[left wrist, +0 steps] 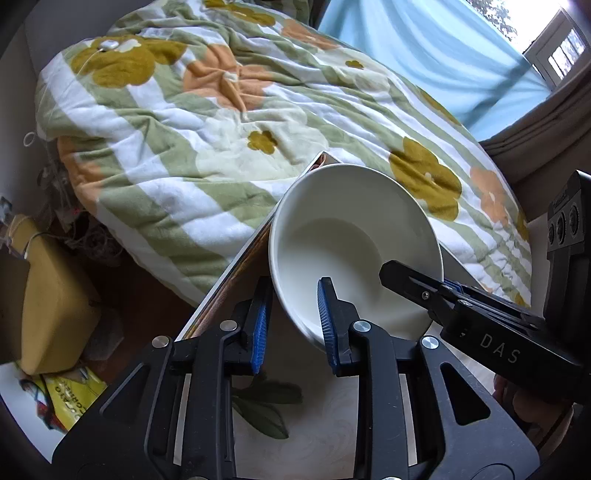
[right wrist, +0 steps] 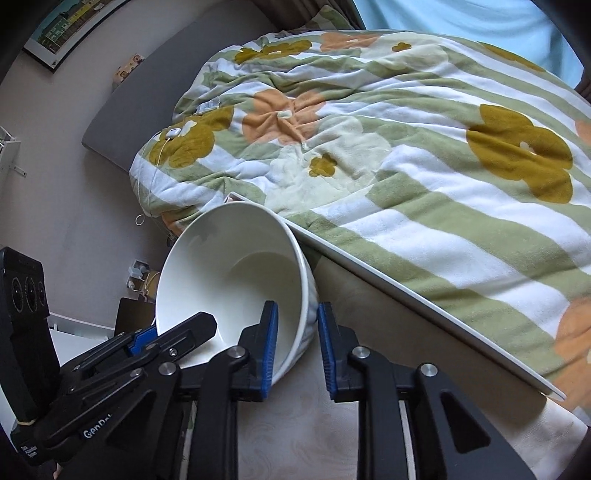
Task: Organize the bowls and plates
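Right now I am pinching one white bowl (left wrist: 351, 240) from both sides: my left gripper (left wrist: 293, 321) is clamping its near-left rim, my right gripper (right wrist: 297, 343) its near-right rim, each with one blue pad inside and one outside. It is sitting at the far corner of a pale table (left wrist: 325, 417), beside the flowered blanket (left wrist: 221, 140). Only my left view is showing the yellow box (left wrist: 51, 306) and a window (left wrist: 557, 51); only my right view is showing a framed picture (right wrist: 70, 29). "DAS" is reading on the right gripper, "GenR…" partly on the left. Both are pointing steeply down.
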Tool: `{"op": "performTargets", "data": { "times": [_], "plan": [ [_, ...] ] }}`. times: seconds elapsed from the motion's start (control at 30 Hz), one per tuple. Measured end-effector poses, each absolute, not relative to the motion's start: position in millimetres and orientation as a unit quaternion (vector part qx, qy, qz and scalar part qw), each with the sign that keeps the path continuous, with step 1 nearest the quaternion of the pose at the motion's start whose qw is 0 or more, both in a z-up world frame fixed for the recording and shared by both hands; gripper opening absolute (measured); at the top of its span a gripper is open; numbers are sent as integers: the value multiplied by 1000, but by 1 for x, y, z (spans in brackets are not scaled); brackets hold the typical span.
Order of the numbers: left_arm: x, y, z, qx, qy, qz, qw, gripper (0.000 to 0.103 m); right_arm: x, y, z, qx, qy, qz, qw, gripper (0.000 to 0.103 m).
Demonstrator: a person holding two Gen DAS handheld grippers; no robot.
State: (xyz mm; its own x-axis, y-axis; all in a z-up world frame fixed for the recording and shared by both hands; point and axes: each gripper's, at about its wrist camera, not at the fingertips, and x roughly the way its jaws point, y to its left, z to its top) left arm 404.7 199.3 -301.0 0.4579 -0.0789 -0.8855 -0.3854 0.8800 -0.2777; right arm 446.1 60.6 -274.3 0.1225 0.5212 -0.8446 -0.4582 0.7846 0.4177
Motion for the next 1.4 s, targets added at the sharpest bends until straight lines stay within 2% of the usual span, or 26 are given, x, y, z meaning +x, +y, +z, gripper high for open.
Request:
{"op": "performTargets", "data": {
  "times": [0.23,0.47,0.7,0.9,1.17,1.4],
  "plan": [
    [396,189,-282,-204,503,82,836,22,436,51,-262,40,564,319,761,20],
    [365,152,-234,-172,484,56,856,22,398,15,-219,57,534,303,788,20],
    [311,80,-180,-133,466,12,874,22,334,-53,-169,86,507,269,814,20],
    [263,-6,-153,-105,462,-49,879,22,270,-133,-139,107,491,221,836,20],
    [213,-124,-150,-79,486,-146,858,22,196,-236,-127,131,483,142,854,20],
    [186,-199,-176,-58,525,-194,827,22,156,-299,-148,155,502,84,847,20]
  ]
}}
